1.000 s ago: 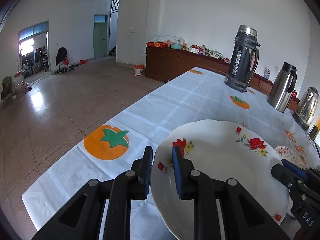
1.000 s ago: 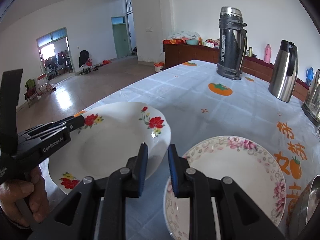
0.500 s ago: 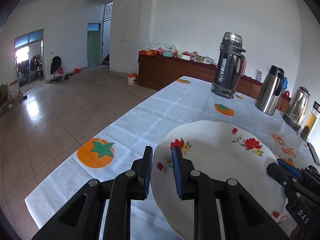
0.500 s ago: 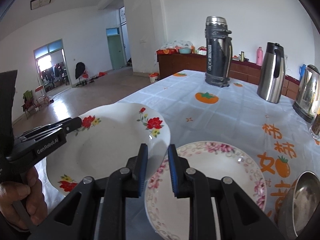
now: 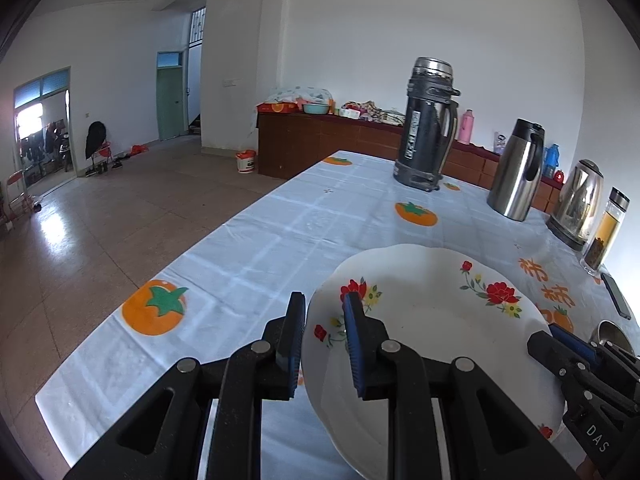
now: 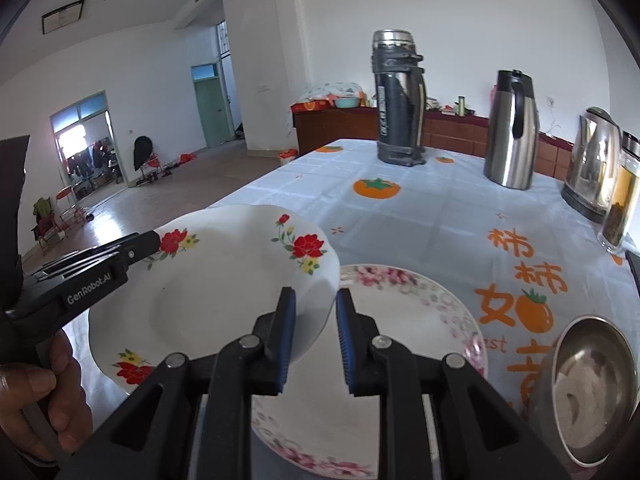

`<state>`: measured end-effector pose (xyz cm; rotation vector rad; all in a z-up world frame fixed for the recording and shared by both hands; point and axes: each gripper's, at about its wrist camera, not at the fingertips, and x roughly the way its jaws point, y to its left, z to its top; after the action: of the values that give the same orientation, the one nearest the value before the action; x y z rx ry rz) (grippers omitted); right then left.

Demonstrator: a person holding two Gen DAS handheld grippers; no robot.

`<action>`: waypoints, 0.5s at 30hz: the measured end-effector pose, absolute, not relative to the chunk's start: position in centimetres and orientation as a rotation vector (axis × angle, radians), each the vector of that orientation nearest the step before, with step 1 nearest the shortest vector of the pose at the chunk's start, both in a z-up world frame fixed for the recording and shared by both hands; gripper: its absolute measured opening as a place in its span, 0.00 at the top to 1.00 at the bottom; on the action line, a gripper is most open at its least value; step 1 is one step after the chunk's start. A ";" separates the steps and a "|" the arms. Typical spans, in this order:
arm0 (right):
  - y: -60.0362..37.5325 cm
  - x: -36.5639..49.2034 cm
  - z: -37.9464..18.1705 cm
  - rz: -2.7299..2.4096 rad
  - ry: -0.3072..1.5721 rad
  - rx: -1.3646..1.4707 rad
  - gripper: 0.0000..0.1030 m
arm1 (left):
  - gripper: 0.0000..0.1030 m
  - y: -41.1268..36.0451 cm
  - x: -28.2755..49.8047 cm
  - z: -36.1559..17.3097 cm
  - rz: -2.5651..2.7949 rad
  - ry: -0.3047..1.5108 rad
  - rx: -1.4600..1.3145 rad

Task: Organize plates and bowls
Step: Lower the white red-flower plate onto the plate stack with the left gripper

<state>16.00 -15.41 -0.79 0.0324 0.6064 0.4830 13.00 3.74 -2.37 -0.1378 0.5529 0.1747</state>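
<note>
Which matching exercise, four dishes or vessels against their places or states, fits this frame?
Things:
1. white red-flowered plate
2. pink-rimmed plate
3. steel bowl
4. tall dark thermos

Places or states:
A. far end of the table, upright
B. lifted, gripped at both edges by the left gripper and right gripper
C. lying on the tablecloth, partly under the lifted plate
D. near right corner

Pairs: 1-B, 2-C, 3-D, 4-A
</note>
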 end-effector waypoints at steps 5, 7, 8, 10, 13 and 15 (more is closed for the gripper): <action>-16.9 15.9 -1.2 0.456 0.614 0.050 0.80 | 0.79 2.2 13.3 -2.3 0.151 0.550 -0.122; -17.4 16.0 -1.4 0.447 0.616 0.057 0.80 | 0.79 1.7 13.4 -2.3 0.143 0.550 -0.117; -17.6 16.0 -1.4 0.444 0.617 0.059 0.80 | 0.79 1.4 13.5 -2.3 0.138 0.549 -0.115; -18.2 16.0 -1.6 0.436 0.619 0.068 0.80 | 0.79 1.0 13.5 -2.3 0.131 0.550 -0.112; -18.9 16.0 -1.7 0.427 0.620 0.077 0.80 | 0.79 0.3 13.7 -2.3 0.124 0.551 -0.102; -19.3 16.0 -1.7 0.421 0.619 0.084 0.80 | 0.79 0.0 13.9 -2.4 0.118 0.553 -0.097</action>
<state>16.04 -19.27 -1.67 0.0837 0.6191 0.4213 13.89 -0.02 -2.39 -0.0973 0.5527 0.1178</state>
